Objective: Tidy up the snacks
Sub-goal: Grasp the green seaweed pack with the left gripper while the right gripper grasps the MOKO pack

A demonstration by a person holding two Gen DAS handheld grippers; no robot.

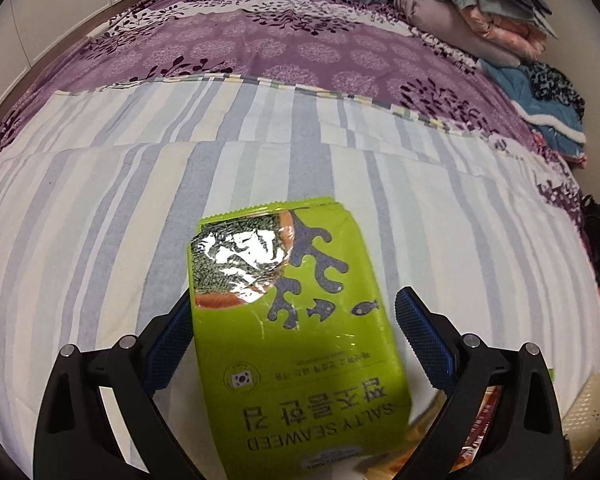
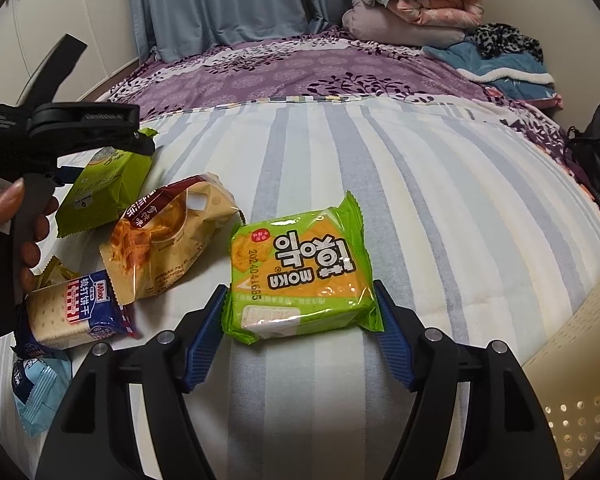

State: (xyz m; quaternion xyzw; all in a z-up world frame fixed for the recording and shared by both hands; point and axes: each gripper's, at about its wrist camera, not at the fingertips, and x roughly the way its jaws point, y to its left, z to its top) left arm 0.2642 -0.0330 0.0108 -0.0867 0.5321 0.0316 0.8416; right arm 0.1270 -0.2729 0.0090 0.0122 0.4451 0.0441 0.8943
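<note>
A lime-green salty seaweed packet (image 1: 296, 320) lies between the fingers of my left gripper (image 1: 296, 296), which is open. Its left pad (image 1: 172, 336) is against the packet's edge and its right pad (image 1: 420, 336) stands clear of it. In the right wrist view the same packet (image 2: 104, 188) slopes down under that gripper, whose handle is in a hand (image 2: 4, 208). My right gripper (image 2: 300, 292) is shut on a green-and-orange cracker packet (image 2: 300, 272) that lies flat on the striped blanket (image 2: 440, 208), with a pad touching each side edge.
Left of the cracker packet lie an orange snack bag (image 2: 168, 240), a blue soda-cracker packet (image 2: 72, 312) and a pale blue packet (image 2: 36, 392). A cream perforated basket (image 2: 572, 360) stands at the lower right. Folded bedding (image 2: 412, 12) and a black bag (image 2: 596, 160) sit farther back.
</note>
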